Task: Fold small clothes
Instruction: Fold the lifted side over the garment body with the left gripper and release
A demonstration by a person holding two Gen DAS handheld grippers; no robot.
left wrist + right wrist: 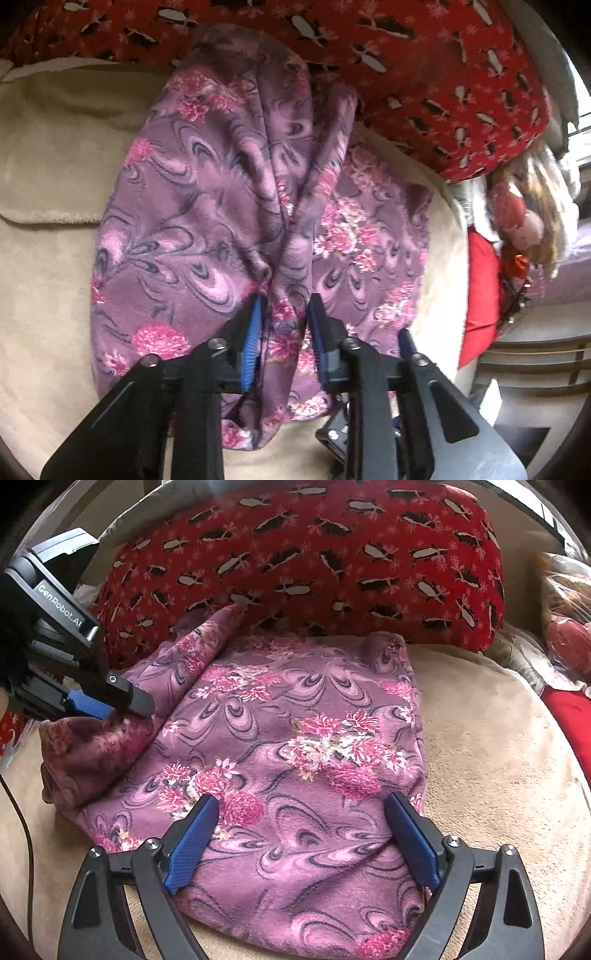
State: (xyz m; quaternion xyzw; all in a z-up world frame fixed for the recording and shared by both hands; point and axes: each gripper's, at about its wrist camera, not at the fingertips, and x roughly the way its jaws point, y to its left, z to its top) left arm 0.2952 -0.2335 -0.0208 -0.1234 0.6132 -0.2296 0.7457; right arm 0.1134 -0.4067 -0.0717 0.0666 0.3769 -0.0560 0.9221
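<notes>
Item under handling: a purple floral garment, fleece-like, lying on a beige cushioned surface; whether that surface is a bed or a sofa seat cannot be told; a red patterned cushion stands directly behind the garment, and the cloth's far edge touches it.

Left gripper: fingers narrow, closed on a bunched ridge of the garment; folds radiate away from the pinch toward the cushion, which indicates the cloth is drawn up at that point and not lying flat. In the right wrist view the same gripper sits at the garment's left side, where a doubled, rolled-over mass of cloth is gathered beneath it; judged purpose: to carry that edge across the body of the garment as a fold.

Right gripper: fingers wide, holding nothing; it sits low over the near flat portion of the garment, one finger to each side of the floral panel; contact with the cloth cannot be confirmed. Judged purpose: to steady or smooth the flat portion while the other side is carried over, or to take a near edge.

Assessment: fold in progress, not complete; the left portion is heaped, the right portion reasonably flat; risk noted that the thick bunch slips or drags the flat layer out of line.

A doll and red fabric lie at the far right, well apart from the work.
</notes>
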